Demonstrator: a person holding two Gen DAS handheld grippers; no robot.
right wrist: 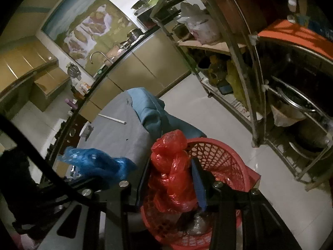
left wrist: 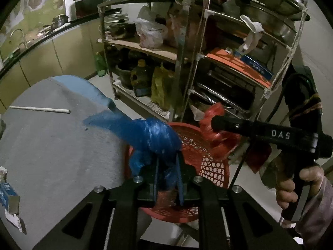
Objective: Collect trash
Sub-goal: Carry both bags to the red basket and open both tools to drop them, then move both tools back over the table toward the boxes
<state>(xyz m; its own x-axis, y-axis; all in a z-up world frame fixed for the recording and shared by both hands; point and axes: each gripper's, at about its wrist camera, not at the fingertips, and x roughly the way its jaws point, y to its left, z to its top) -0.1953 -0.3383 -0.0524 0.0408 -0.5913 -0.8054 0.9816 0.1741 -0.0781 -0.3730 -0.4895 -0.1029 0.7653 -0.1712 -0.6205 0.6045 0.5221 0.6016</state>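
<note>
A: Left gripper [left wrist: 167, 175]?
B: Clamped on the blue bag [left wrist: 155, 140], knotted part just ahead of the fingers. It hangs over the near-left rim of the red basket [left wrist: 210, 166], probably lined up for a drop.

A: Right gripper [right wrist: 172, 179]?
B: Pinching the red bag [right wrist: 170, 166], held over the basket. Looks like both pieces of trash go in together.

A: Basket position?
B: On the floor, tight against the grey table [left wrist: 56, 145], so trash comes off the edge straight in. Something clear already lies at the bottom; can't tell what.

A: Left on the table?
B: White stick [left wrist: 40, 109] further back, small carton [left wrist: 8, 198] at the near-left edge. Likely next.

A: Beyond?
B: Metal shelf rack [left wrist: 183, 48] with pots, not part of the job.
</note>
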